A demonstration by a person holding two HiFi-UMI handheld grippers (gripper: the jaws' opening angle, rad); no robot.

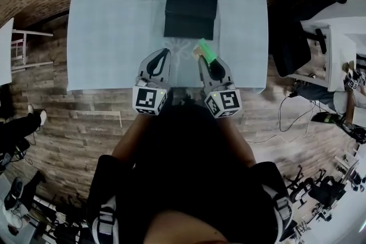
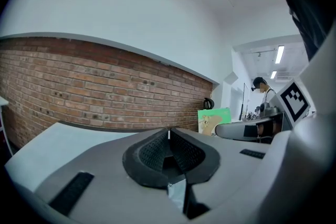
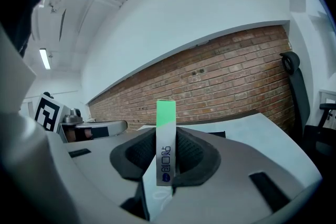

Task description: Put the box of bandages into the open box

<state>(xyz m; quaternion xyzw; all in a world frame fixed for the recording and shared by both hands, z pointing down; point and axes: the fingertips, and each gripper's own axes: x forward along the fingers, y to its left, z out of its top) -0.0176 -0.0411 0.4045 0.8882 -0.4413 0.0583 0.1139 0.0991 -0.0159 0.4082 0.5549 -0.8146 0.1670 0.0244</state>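
The open box is black and lies at the far middle of the pale blue table. A slim white and green box of bandages stands up between the jaws of my right gripper, just short of the black box's near right corner. In the right gripper view the box of bandages is pinched upright, green end on top, by the right gripper. My left gripper hovers beside it on the left, shut and holding nothing. The left gripper view shows its tips pressed together, and the green box of bandages to the right.
The table's near edge lies just under the grippers. A dark office chair and a white desk stand to the right. Brick-patterned floor surrounds the table. A brick wall runs behind the table in both gripper views.
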